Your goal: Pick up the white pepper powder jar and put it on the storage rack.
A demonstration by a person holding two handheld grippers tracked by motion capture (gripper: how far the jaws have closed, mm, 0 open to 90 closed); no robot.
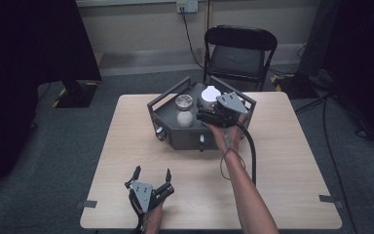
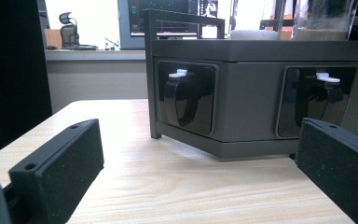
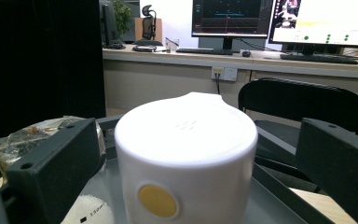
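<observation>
1. While my left gripper (image 1: pixel 152 176) rests near the table's (image 1: pixel 292 195) front edge, jaws spread, bare wood separates it from the tray (image 1: pixel 175 139).
2. My right gripper (image 3: pixel 196 186) straddles the white canister (image 3: pixel 186 154), jaws apart, not touching it.
3. Just beside it, the glass jar (image 1: pixel 184 110) stands inside the tray.

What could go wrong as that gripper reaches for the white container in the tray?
The right gripper has its jaws open either side of the white container. A glass jar stands close beside it in the dark tray, so the near jaw might bump it. The container's smooth, rounded wall could slip if squeezed off-centre.
</observation>
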